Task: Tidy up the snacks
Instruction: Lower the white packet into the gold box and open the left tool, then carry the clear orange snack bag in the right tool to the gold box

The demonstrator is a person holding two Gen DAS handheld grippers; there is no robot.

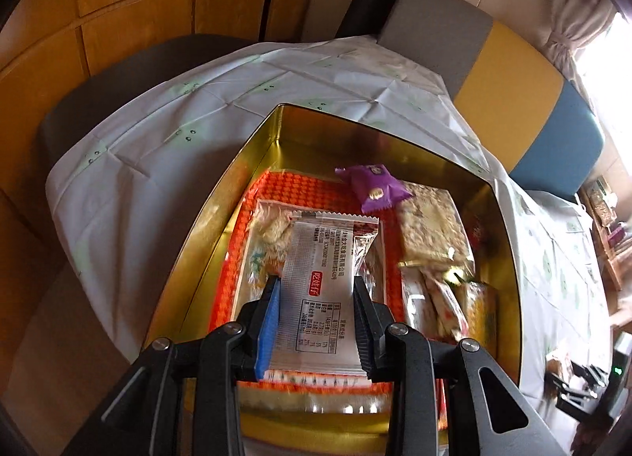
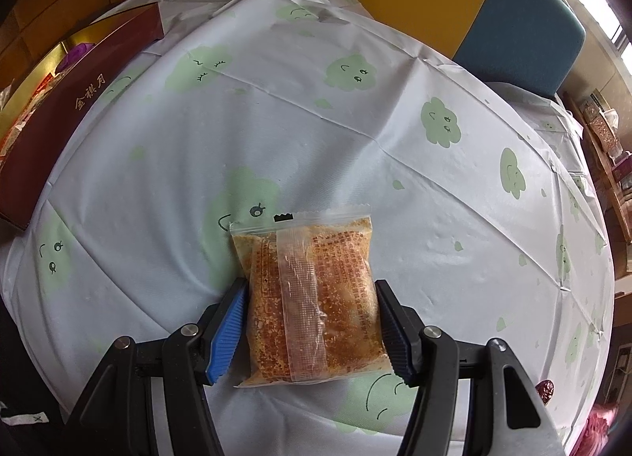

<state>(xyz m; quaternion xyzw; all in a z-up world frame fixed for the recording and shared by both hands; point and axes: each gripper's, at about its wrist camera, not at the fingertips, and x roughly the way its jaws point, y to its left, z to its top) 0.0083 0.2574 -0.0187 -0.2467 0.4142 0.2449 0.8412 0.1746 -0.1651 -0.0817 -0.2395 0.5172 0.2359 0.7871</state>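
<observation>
Several snacks (image 1: pixel 430 219) in gold tin (image 1: pixel 252 163)

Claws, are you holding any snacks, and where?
Left claw grips the silver packet by its long sides; right claw grips the orange snack bag by its sides.

Glossy gold metal tin (image 1: pixel 252 163); creased matt tablecloth (image 2: pixel 355 132)

Left hand-held gripper (image 1: pixel 316 290) points steeply down, jaws partly closed in a grip; right hand-held gripper (image 2: pixel 310 298) likewise, wider.
</observation>
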